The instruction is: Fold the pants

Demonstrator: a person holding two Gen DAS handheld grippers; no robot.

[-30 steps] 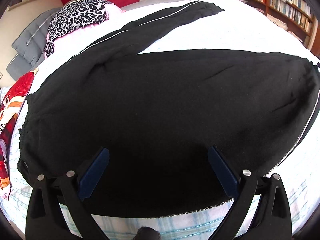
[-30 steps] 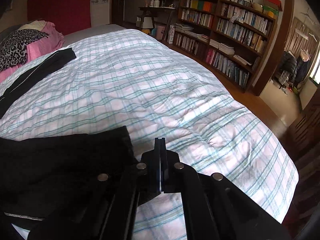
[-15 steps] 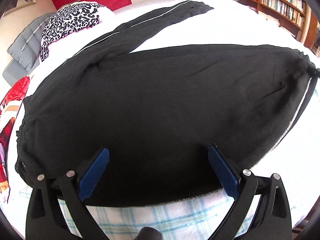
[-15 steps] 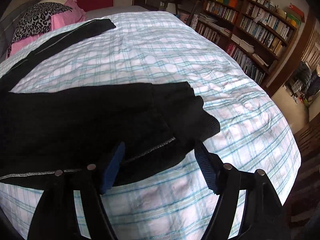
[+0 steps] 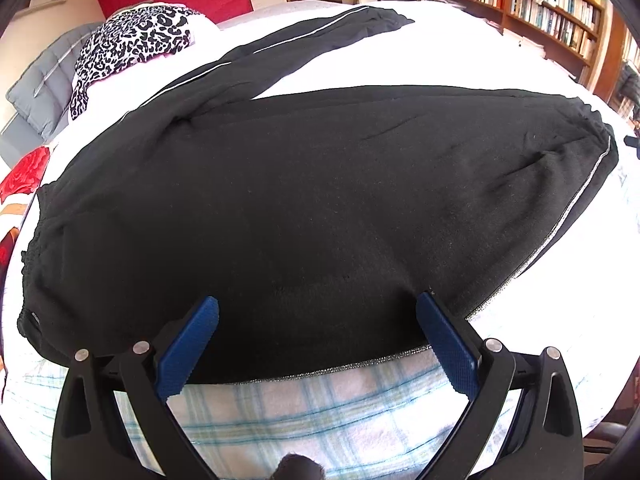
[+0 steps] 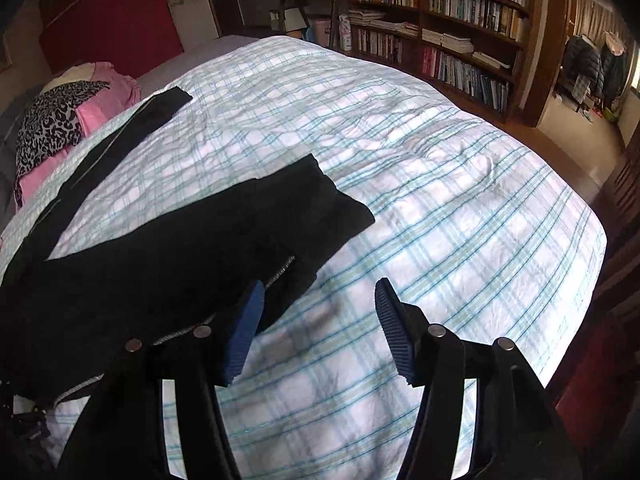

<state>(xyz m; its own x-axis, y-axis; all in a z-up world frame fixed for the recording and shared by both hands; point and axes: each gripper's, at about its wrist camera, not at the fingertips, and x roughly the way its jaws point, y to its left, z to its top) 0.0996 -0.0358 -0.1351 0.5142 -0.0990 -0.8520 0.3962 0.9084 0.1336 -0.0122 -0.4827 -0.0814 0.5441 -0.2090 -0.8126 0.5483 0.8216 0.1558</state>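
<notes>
Currently black pants (image 5: 304, 200) lie spread on the plaid bed (image 6: 460, 216), 2 legs splayed apart. Left gripper (image 5: 316, 340) jaws released, straddling the near hem edge. Right gripper (image 6: 316, 328) jaws released beside the nearer leg's cuff (image 6: 332, 208).

One pair of black pants (image 5: 304, 208), with two legs (image 6: 120, 148), lies on one plaid-covered bed (image 6: 460, 208). Two grippers are in view, the left gripper (image 5: 316, 338) and the right gripper (image 6: 318, 330). At eleven o'clock sits one leopard-print cloth (image 5: 132, 40); at two o'clock, one bookcase (image 6: 448, 28).
</notes>
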